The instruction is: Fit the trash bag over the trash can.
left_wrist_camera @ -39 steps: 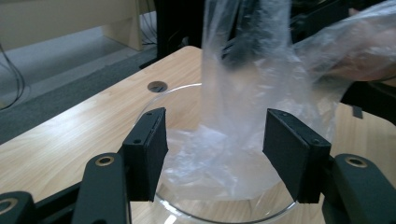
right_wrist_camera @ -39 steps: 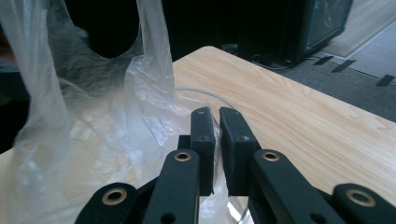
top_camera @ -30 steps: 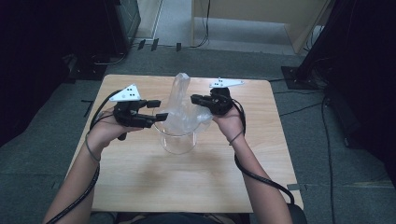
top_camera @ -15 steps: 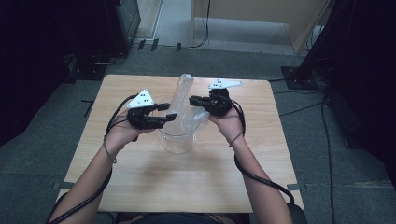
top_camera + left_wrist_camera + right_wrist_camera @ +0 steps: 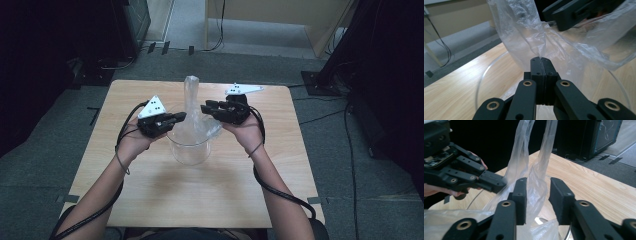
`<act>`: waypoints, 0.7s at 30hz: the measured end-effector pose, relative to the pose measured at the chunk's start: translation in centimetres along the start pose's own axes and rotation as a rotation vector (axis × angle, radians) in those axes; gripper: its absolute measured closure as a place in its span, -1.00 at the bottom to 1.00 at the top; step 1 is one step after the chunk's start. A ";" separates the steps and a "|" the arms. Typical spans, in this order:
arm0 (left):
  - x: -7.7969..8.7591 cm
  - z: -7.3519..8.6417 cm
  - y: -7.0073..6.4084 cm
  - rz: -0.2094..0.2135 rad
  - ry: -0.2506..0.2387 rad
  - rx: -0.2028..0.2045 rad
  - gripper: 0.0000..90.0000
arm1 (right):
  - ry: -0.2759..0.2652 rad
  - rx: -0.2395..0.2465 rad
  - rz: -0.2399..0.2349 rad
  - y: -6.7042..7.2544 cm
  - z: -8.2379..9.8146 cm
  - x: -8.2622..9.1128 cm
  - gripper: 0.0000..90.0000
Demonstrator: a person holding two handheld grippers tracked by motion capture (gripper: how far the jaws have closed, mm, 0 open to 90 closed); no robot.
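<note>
Since the earlier frame the left gripper (image 5: 181, 116) has sunk and clamped on the plastic bag (image 5: 192, 107) at frame centre; the right gripper (image 5: 537, 200) has just been opening, bag loose between its jaws. Lining the glass bowl (image 5: 189, 150) on the bench (image 5: 150, 200) looks unfinished.

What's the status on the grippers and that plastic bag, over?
Left gripper just closed, pinching the plastic bag. Right gripper just opening, film loose between its jaws. Bag hangs into the clear container. Nothing in the way.

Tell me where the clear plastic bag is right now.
In the high view, the clear plastic bag stands mid-table, rising from the glass bowl between the left claw, pinching it, and the right claw.
</note>
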State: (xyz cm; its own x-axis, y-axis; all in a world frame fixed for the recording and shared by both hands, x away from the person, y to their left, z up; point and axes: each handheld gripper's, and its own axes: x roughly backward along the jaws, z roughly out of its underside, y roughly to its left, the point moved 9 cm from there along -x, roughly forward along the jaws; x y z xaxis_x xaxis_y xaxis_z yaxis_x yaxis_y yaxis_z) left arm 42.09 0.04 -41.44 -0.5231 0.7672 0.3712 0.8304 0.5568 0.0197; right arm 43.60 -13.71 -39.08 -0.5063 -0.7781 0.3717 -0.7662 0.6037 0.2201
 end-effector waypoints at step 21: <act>1.2 0.2 3.6 -0.053 -0.035 0.083 0.99 | 0.025 -0.045 0.018 -2.0 1.3 1.0 0.32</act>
State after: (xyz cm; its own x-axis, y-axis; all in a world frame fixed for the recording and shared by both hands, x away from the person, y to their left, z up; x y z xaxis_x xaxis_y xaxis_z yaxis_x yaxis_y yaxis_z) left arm 44.36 3.03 -41.08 -0.5735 0.7456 0.3394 0.7835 0.6202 -0.0386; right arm 44.12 -15.92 -40.33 -0.5093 -0.7628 0.3985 -0.7380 0.6253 0.2536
